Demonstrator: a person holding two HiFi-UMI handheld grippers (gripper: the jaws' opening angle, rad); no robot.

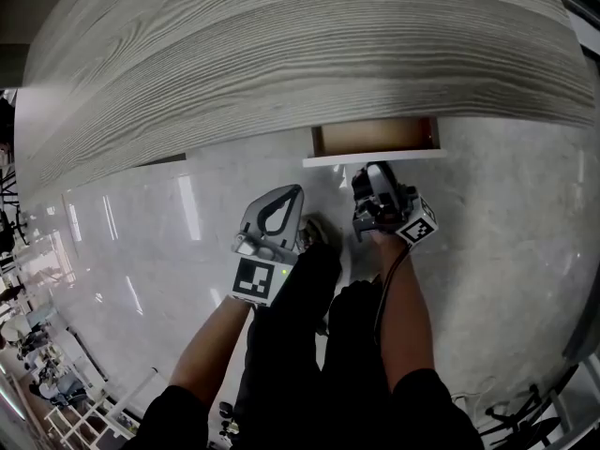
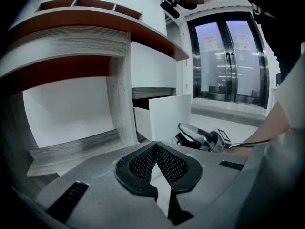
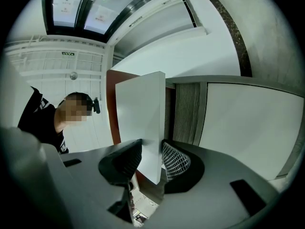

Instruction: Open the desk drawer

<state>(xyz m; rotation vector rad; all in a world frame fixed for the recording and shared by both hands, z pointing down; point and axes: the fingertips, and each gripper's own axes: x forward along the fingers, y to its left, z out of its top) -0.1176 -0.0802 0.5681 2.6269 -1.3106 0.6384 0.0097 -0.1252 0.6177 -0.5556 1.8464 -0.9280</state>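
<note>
Under the desk (image 1: 281, 54) edge you have one drawer (image 1: 375, 139), pulled part-way out, and two grippers. Your right gripper (image 3: 152, 154) clamps the drawer's white front (image 3: 140, 113) from below, one pad on each face, while your left gripper (image 2: 156, 148) hangs apart from the drawer, to its left, jaws closed and empty. Your two legs (image 1: 319, 345) stand just behind both grippers on the glossy floor (image 1: 141, 232), in line with the drawer.

Drawer front (image 3: 140, 113) between jaws of right gripper (image 3: 151, 161)
</note>
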